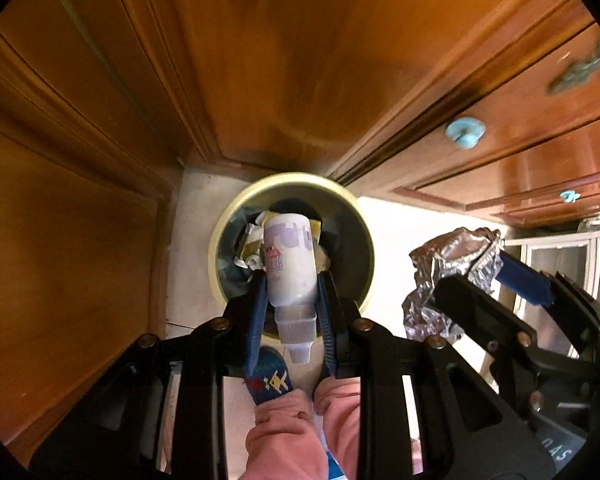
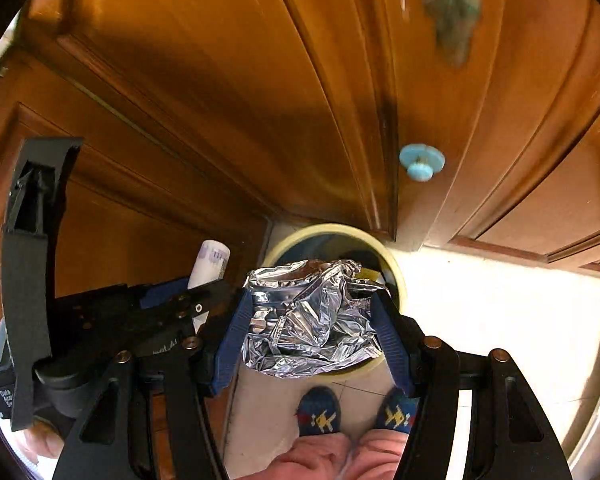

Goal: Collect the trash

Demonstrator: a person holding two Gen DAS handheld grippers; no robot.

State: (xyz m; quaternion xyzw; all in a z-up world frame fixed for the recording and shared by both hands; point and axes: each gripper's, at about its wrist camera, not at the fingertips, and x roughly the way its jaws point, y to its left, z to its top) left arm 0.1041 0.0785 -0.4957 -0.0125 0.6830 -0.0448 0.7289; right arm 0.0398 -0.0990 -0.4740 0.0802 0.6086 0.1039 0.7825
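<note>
My left gripper [image 1: 292, 280] is shut on a small white plastic bottle [image 1: 288, 264] with purple print, its cap toward the camera, held above a round bin [image 1: 360, 224] with a yellow rim that holds several pieces of trash. My right gripper [image 2: 312, 308] is shut on a crumpled sheet of aluminium foil [image 2: 312, 320], held over the same bin [image 2: 396, 276]. In the left wrist view the foil [image 1: 448, 264] and the right gripper [image 1: 472, 276] are to the right of the bin. In the right wrist view the bottle [image 2: 210, 264] and the left gripper [image 2: 196, 294] are at the left.
The bin stands on a pale tiled floor [image 2: 480, 312] in a corner of brown wooden cabinet doors [image 1: 260, 60] with light blue knobs [image 2: 420, 164]. The person's feet in blue patterned slippers [image 2: 320, 412] and pink trousers [image 1: 292, 432] are just in front of the bin.
</note>
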